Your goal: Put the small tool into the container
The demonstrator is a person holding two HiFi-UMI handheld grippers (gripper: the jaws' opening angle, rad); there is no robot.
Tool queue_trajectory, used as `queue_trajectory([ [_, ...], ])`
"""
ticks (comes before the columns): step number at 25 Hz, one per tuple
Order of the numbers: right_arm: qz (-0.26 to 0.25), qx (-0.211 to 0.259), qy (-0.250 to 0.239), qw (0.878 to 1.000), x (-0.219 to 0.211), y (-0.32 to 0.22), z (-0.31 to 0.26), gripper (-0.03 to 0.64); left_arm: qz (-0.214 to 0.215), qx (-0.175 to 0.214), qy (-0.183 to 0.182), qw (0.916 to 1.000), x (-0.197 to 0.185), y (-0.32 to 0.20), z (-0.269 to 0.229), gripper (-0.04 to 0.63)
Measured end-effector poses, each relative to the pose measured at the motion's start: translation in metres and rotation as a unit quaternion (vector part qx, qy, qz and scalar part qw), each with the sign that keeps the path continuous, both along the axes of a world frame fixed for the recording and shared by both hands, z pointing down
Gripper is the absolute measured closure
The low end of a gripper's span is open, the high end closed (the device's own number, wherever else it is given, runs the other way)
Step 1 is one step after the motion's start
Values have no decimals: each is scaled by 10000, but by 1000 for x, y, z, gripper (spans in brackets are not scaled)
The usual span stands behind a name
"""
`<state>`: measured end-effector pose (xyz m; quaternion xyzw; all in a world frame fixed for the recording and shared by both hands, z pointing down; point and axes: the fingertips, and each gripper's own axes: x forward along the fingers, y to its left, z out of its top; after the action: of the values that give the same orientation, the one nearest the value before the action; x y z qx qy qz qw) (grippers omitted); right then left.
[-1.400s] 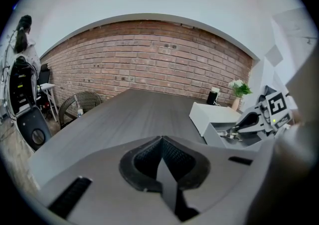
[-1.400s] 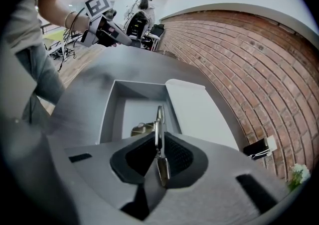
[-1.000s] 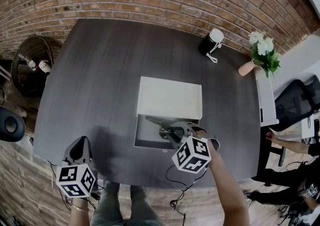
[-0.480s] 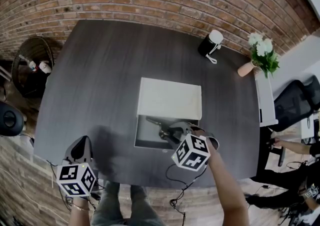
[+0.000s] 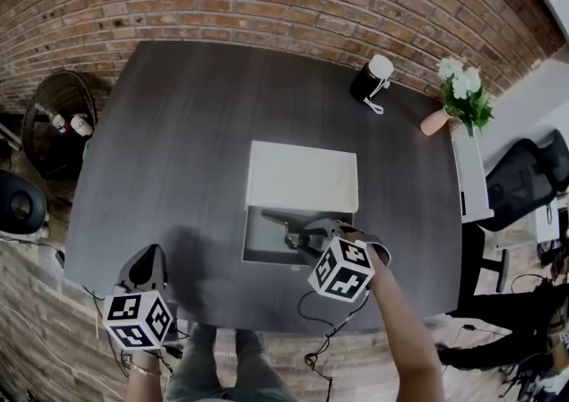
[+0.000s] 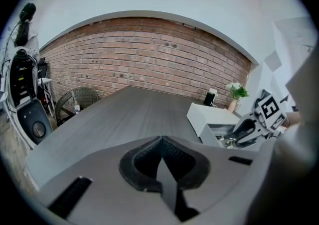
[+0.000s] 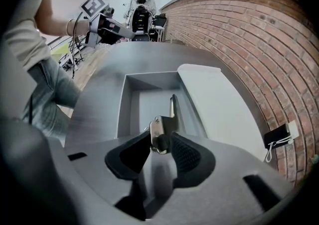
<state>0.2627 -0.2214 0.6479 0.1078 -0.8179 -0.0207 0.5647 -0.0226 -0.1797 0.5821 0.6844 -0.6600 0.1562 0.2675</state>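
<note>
A white box (image 5: 302,178) lies mid-table, its lid slid back and its grey open part (image 5: 263,247) facing me. The small metal tool (image 7: 162,130) sits inside that open part, its thin handle pointing along the box's inner wall (image 7: 130,104). My right gripper (image 5: 302,238) reaches into the opening with the tool (image 5: 289,233) between its jaws, which are opening; the pads look to have come off it. My left gripper (image 5: 145,265) rests at the near left table edge, shut and empty, its pads (image 6: 160,145) meeting. The left gripper view shows the box (image 6: 209,117) off to the right.
A black cylinder with a white top (image 5: 373,77) and a flower vase (image 5: 460,93) stand at the table's far right. A wire basket (image 5: 53,116) is on the floor to the left, an office chair (image 5: 524,182) to the right. A brick wall runs behind.
The right gripper stays over the box's open part with the tool at its tips; its place has barely changed. The left gripper has not moved.
</note>
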Motion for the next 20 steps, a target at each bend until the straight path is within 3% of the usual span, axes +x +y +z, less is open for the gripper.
queue_trajectory([
  [14, 339, -13, -101, 9994, 4, 9, -20, 483, 144, 114, 70, 9998, 0, -2, -13, 597],
  [20, 838, 117, -461, 9953, 5, 12, -46, 487, 246, 242, 121, 9993, 1, -6, -29, 597],
])
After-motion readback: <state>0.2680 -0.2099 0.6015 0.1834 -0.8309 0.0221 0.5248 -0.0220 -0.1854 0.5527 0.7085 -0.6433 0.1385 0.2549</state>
